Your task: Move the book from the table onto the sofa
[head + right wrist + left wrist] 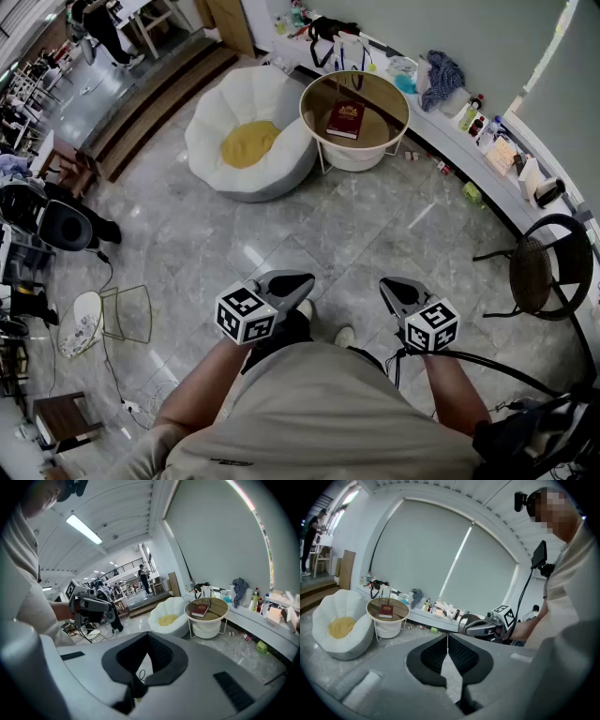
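A dark red book [346, 119] lies flat on a round glass-topped table [319, 94] far ahead of me; the book [386, 611] and the book [200, 610] show in both gripper views too. Left of the table stands a white petal-shaped sofa [246, 131] with a yellow cushion [248, 142]. My left gripper [298, 281] and right gripper [386, 286] are held close to my body above the floor, both shut and empty, well short of the table. The left gripper [447, 641] and right gripper [148, 639] each show pads closed together.
A long white ledge [487, 159] with bottles, cloth and clutter runs along the right wall. A black round chair [536, 272] stands at the right. A wire frame [127, 314] and a white object lie on the grey marble floor at left. Steps [150, 103] rise at upper left.
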`<action>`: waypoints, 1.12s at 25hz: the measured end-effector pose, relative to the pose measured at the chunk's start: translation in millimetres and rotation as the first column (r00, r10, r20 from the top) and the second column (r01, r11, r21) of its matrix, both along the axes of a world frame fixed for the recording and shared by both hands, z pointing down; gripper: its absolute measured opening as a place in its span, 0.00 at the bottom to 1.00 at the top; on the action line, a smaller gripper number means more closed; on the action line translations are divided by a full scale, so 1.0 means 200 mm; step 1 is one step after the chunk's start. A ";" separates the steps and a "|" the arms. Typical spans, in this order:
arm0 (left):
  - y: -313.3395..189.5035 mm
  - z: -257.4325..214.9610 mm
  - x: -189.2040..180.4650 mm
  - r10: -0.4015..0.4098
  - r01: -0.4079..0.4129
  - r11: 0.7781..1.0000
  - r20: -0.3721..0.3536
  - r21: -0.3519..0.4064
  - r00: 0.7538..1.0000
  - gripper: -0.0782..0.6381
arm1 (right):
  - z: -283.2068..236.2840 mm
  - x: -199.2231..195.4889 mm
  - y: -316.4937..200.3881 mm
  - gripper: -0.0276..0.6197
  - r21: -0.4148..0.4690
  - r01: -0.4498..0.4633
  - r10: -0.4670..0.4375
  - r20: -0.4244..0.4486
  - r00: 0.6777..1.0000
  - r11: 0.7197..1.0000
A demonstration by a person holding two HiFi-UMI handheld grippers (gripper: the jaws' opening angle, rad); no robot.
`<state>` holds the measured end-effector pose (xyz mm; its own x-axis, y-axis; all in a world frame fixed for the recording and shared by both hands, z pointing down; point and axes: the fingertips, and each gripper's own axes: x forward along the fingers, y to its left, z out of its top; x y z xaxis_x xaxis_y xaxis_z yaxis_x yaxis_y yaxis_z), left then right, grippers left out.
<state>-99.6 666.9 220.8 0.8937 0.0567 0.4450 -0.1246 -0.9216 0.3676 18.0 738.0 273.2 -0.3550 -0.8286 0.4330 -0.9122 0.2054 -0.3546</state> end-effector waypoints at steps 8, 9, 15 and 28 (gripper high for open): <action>-0.49 0.11 0.03 0.032 -0.032 0.999 -0.013 -0.024 0.999 0.13 | 0.04 0.05 -0.45 0.06 -0.010 -0.067 0.066 -0.031 0.997 0.998; -0.56 0.12 0.05 0.046 -0.046 0.999 -0.013 -0.024 0.999 0.13 | 0.06 0.07 -0.51 0.06 -0.019 -0.086 0.085 -0.029 0.996 0.996; -1.08 0.11 0.18 0.161 -0.161 0.987 -0.020 0.007 0.987 0.13 | 0.06 0.13 -0.98 0.06 -0.069 -0.189 0.187 -0.025 0.982 0.980; -2.13 0.32 0.56 0.170 -0.176 0.979 -0.064 -0.102 0.983 0.33 | 0.34 0.58 -1.96 0.23 -0.137 -0.389 0.398 0.046 0.916 0.911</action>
<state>11.5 240.6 285.4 0.8890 0.2570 0.3789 0.0563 -0.8827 0.4666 133.4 345.3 340.6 -0.0449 -0.8494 0.5258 -0.8812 -0.2143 -0.4214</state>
